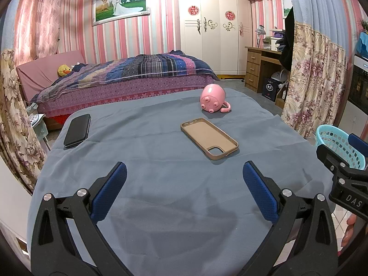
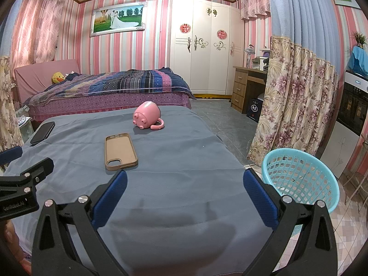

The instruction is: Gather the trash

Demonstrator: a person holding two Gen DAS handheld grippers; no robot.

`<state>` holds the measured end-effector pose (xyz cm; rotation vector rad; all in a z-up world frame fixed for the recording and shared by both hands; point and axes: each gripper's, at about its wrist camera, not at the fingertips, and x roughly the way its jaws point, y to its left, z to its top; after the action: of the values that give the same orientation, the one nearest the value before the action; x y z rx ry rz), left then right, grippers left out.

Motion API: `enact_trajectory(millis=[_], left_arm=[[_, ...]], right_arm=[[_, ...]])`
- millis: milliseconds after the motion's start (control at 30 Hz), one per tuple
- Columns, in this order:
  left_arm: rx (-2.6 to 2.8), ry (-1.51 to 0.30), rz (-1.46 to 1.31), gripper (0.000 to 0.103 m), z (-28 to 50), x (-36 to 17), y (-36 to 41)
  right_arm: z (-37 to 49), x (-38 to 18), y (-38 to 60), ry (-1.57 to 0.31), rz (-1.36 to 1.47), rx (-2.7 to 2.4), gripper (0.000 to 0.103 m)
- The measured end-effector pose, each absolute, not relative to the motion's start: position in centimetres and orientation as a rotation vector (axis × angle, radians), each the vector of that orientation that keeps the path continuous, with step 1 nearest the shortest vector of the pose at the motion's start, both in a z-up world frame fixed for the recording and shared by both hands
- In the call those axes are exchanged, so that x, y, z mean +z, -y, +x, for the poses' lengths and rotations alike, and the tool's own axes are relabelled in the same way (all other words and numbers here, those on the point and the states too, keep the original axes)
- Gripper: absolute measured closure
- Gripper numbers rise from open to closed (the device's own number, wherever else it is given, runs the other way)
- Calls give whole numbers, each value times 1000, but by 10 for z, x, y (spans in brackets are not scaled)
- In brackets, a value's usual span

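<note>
Blue-padded fingers of the left gripper (image 1: 184, 189) stand wide apart over bare grey cloth at the near edge of the table (image 1: 161, 207), holding nothing. Beside it the right gripper (image 2: 185, 191) is likewise spread and empty, over the same near edge. Taking the tan phone case (image 1: 209, 138) at the middle of the table as the mark: it lies flat with its hollow side up, and beyond it, toward the far edge, a pink pig-faced mug (image 1: 212, 98) lies tipped on its side, apart from the case. Well to the case's left, at the table's far left corner, rests a black phone (image 1: 77, 130). Off the table, well to the case's right, stands a turquoise mesh basket (image 2: 301, 177) on the floor, and no trash can be made out inside it.
</note>
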<state>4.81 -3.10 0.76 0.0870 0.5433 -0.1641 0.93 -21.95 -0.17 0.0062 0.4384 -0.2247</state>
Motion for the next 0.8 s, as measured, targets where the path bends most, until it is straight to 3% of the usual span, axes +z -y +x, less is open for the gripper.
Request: enact_trajectory(millis=[800], left_arm=[[-164, -542, 89, 5, 49, 9, 32]], right_arm=[[9, -1, 220, -438, 7, -224, 4]])
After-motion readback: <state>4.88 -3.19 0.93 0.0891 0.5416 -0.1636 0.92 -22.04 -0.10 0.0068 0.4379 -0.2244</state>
